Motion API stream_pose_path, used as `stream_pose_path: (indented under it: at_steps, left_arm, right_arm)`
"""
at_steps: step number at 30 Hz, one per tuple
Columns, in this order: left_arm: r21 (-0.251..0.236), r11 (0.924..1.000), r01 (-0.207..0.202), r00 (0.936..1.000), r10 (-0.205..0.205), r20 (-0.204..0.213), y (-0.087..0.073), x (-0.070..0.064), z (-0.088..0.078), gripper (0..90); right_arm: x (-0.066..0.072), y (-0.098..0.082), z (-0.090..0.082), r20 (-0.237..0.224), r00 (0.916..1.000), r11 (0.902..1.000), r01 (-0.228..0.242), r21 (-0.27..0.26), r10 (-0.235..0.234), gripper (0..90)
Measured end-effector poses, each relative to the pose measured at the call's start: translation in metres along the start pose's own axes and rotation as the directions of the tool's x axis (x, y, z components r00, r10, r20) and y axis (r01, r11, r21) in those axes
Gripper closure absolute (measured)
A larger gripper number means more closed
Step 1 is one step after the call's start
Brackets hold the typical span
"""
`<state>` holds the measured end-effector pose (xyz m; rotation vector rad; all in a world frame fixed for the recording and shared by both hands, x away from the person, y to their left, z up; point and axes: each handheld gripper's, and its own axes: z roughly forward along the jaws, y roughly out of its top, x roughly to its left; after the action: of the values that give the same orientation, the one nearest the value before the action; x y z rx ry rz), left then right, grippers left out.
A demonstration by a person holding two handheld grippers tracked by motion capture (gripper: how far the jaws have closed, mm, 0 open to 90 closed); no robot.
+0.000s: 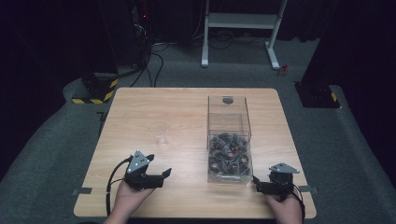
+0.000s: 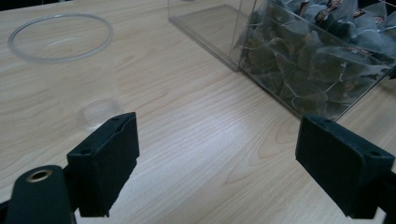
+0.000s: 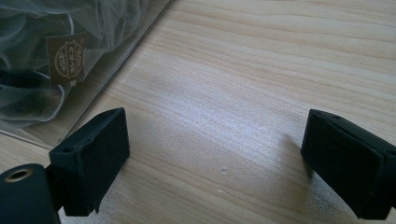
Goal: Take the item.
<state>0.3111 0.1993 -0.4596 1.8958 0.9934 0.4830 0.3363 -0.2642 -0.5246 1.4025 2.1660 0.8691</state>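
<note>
A clear plastic cup (image 1: 161, 135) stands upright on the wooden table (image 1: 140, 107), left of a clear acrylic box (image 1: 229, 116). The box's near part holds several mesh tea bags (image 1: 229, 154) with dark tags. My left gripper (image 1: 159, 166) rests near the front edge, open, nothing between its jaws. In the left gripper view the cup (image 2: 63, 65) is ahead on the left and the box (image 2: 303, 56) ahead on the right, beyond the gripper (image 2: 233, 156). My right gripper (image 1: 261, 183) sits at the box's front right corner, open and empty. In the right gripper view the gripper (image 3: 215, 154) is over bare wood, with the tea bags (image 3: 51, 56) at upper left.
The box's far part (image 1: 228, 112) holds no bags, and a lid or wall there carries a round notch (image 1: 228, 99). Beyond the table stand a white desk frame (image 1: 240, 28), dark equipment with cables (image 1: 140, 42) and a hazard-striped base (image 1: 93, 93) on grey carpet.
</note>
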Motion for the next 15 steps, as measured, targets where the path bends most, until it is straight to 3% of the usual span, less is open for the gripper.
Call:
stream_pose_path:
  at_steps: [15]
  left_arm:
    - [-0.019, 0.9997, -0.017, 0.9980, 0.018, 0.060, 0.018, -0.015, 0.016, 14.7]
  right_arm:
    - [0.000, 0.000, 0.000, 0.000, 1.0000, 1.0000, 0.000, 0.000, 0.000, 7.7]
